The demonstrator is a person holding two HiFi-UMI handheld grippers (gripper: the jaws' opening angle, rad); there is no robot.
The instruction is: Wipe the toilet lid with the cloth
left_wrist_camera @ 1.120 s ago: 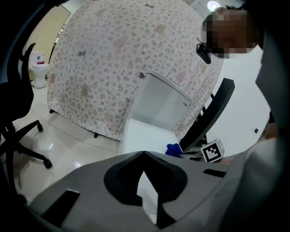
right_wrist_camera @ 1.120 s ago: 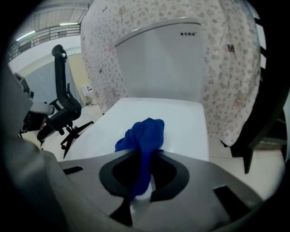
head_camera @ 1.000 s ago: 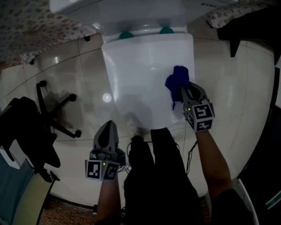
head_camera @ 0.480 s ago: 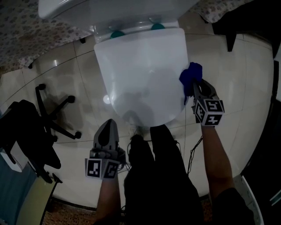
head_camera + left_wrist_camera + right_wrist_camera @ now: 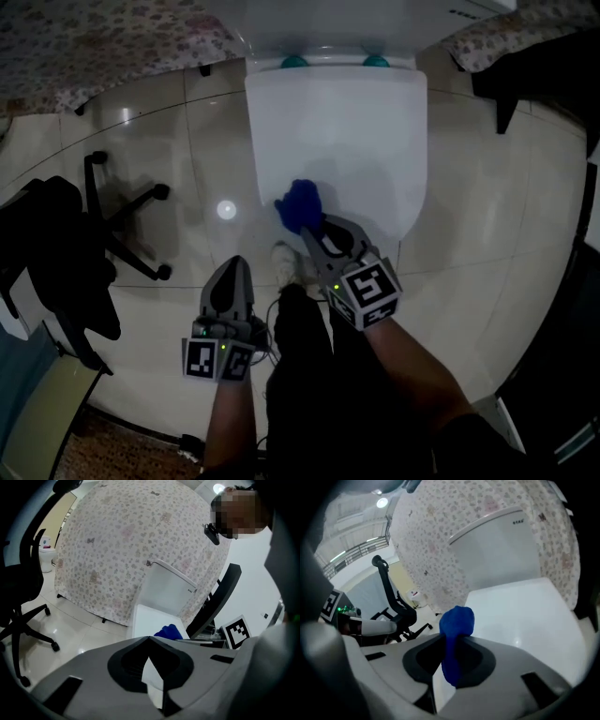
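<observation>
Wiping looks under way: on the closed white toilet lid, at its front-left edge, the right hand-held gripper clamps the blue cloth. The left hand-held gripper hangs aside, jaws together, empty. The next move likely calls for sweeping the cloth across the lid.

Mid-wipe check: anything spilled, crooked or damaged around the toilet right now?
Nothing stands out. The toilet lid is down, sits straight and shows no visible spill or crack. The cloth is bunched in the right hand-held gripper at the lid's near-left edge, which suits the wiping.
</observation>
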